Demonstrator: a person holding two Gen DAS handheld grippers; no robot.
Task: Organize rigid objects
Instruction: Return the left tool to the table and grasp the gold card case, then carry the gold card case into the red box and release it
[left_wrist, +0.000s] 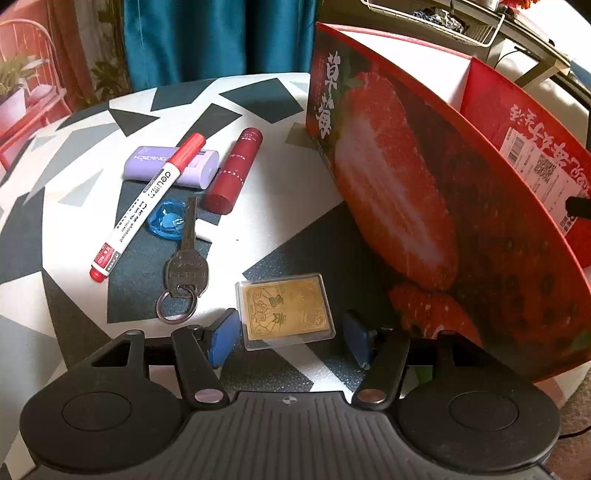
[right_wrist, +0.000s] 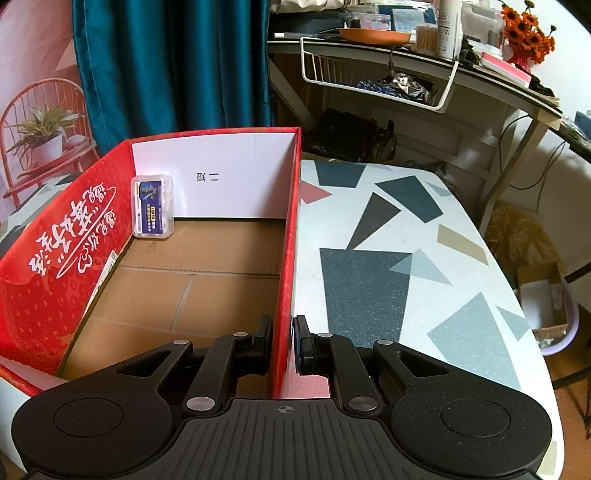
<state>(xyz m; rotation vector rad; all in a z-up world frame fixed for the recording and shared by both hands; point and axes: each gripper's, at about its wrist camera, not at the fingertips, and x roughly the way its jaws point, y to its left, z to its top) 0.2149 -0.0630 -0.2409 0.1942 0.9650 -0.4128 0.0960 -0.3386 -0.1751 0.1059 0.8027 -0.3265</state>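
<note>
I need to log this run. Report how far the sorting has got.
Done: one clear plastic case stands inside the red box. In hand: right gripper clamps the box wall; open left gripper straddles the gold card. Left: key, marker, red tube, purple case, blue gem.

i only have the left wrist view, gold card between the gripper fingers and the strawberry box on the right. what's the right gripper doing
Observer: The right gripper is clamped on the near right-hand wall of the red box, one finger inside, one outside.
Operator: anything in the box yet
Observer: One item: a clear plastic case with a blue label, leaning upright in the far left corner.
Operator: rest of the floor free?
Observer: Only bare brown cardboard shows across the rest of the bottom.
Operator: stuff on the table past the box?
Observer: On that side, the patterned tabletop shows nothing lying on it.
</note>
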